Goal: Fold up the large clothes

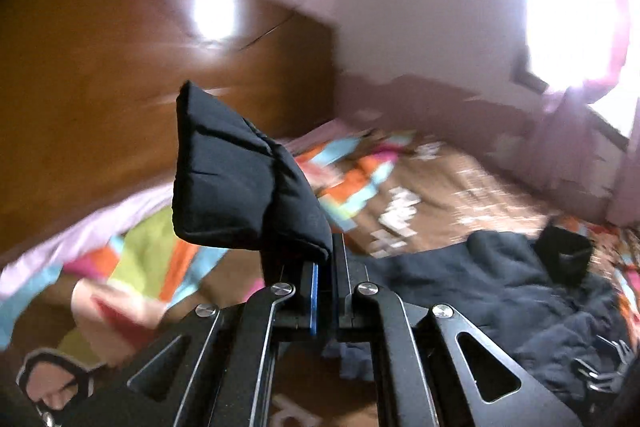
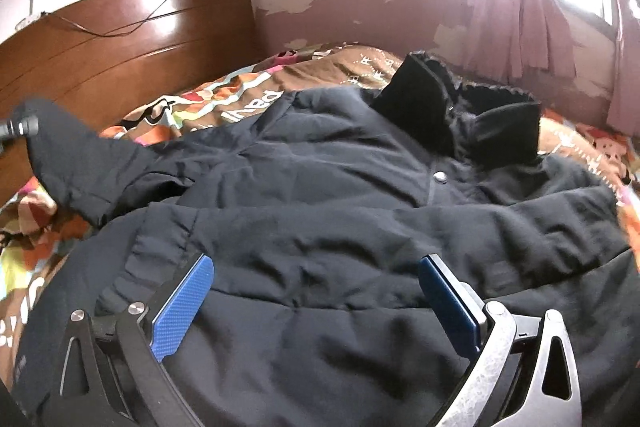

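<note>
One garment: I see a single dark padded jacket [image 2: 320,219] spread across the bed, filling the lower and middle right-wrist frame.
Sleeve: its cuff [image 1: 236,183] stands up at centre of my left-wrist view, raised above the bedding.
Collar: the black stand-up collar [image 2: 472,115] sits upper right of centre, a snap button [image 2: 441,177] just below it.
Left gripper [image 1: 324,267]: I have it clamped on the cuff, blue pads pressed together.
Right gripper [image 2: 316,291]: spread wide, blue fingers [image 2: 182,307] low over the jacket body; contact I cannot tell.
Bedspread [image 2: 240,95]: patterned brown, orange and blue, under the jacket.
Headboard [image 2: 120,47]: glossy wood, upper left.
Curtain [image 2: 532,27]: pink, upper right, by a glaring window.
</note>
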A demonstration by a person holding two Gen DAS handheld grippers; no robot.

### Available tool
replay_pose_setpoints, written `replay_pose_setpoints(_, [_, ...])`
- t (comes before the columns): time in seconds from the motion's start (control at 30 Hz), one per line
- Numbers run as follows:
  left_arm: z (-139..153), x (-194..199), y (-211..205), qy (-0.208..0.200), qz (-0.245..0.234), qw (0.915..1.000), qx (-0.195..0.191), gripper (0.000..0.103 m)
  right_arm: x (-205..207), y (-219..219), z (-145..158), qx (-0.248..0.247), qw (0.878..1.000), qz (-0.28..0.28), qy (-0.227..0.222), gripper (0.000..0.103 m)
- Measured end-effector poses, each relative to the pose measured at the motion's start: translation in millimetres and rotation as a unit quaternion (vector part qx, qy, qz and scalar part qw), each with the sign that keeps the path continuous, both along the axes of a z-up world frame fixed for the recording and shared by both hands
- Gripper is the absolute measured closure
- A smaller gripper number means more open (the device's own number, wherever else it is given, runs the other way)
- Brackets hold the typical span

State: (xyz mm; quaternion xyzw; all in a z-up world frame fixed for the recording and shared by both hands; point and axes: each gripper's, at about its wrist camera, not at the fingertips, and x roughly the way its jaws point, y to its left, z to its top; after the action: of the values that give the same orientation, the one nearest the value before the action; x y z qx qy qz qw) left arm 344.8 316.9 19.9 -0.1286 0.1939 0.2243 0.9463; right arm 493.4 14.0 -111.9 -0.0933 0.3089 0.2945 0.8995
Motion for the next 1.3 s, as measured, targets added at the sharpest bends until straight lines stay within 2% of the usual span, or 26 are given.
replay_pose_setpoints(0.17, [21.6,19.5,-70.7,-0.002,-0.102,0.9938,0.046,0.101,4.6,-28.4,12.9,-0.006,1.000,-0.018,0.005,0.000])
replay_pose_setpoints(0.27, [23.4,33.5,-118.1,0.006,-0.161,0.9849,0.064,0.101,8.6,-52.5,18.8,0.013,0.999,-0.034,0.016,0.000])
replay_pose_setpoints(0.37, [25.1,49.2,-155.2,0.012,-0.199,0.9777,0.068,0.101,17.6,-77.9,23.1,0.043,0.996,-0.068,0.032,0.000])
replay_pose_setpoints(0.53, [25.5,67.5,-219.1,0.051,-0.261,0.9591,0.095,0.101,26.3,-110.2,34.2,0.084,0.991,-0.091,0.057,0.000])
replay_pose_setpoints(0.6, [15.4,76.4,-243.4,0.080,-0.289,0.9481,0.106,0.101,28.4,-123.9,41.9,0.109,0.988,-0.093,0.066,0.000])
replay_pose_setpoints(0.67, [3.1,76.4,-254.8,0.097,-0.306,0.9409,0.107,0.101,29.9,-134.9,47.6,0.131,0.984,-0.094,0.076,0.000])
replay_pose_setpoints(0.8, [-28.6,84.5,-285.5,0.119,-0.342,0.9245,0.119,0.101,36.7,-162.1,52.7,0.196,0.970,-0.092,0.112,0.000])
replay_pose_setpoints(0.87, [-44.3,84.9,-294.3,0.136,-0.356,0.9168,0.120,0.101,40.0,-175.8,52.5,0.238,0.958,-0.080,0.137,0.000])
replay_pose_setpoints(1.0, [-73.2,86.3,-314.4,0.160,-0.375,0.9037,0.132,0.101,52.4,-195.5,40.2,0.341,0.914,-0.040,0.216,0.000])
replay_pose_setpoints(1.07, [-86.5,88.0,-322.9,0.174,-0.381,0.8976,0.138,0.101,57.4,-195.8,31.9,0.363,0.898,-0.031,0.244,0.000])
replay_pose_setpoints(1.17, [-99.4,87.3,-333.9,0.183,-0.390,0.8898,0.151,0.101,59.5,-191.2,20.8,0.358,0.893,-0.027,0.272,0.000])
replay_pose_setpoints(1.2, [-102.6,87.5,-337.5,0.186,-0.394,0.8869,0.154,0.101,59.3,-186.7,14.6,0.347,0.893,-0.030,0.286,0.003])
replay_pose_setpoints(1.27, [-105.0,86.0,-339.3,0.186,-0.398,0.8848,0.156,0.101,57.9,-178.4,5.2,0.322,0.895,-0.035,0.307,0.023])
replay_pose_setpoints(1.3, [-106.2,85.8,-340.6,0.186,-0.399,0.8843,0.157,0.101,56.8,-173.0,0.5,0.304,0.898,-0.041,0.317,0.042])
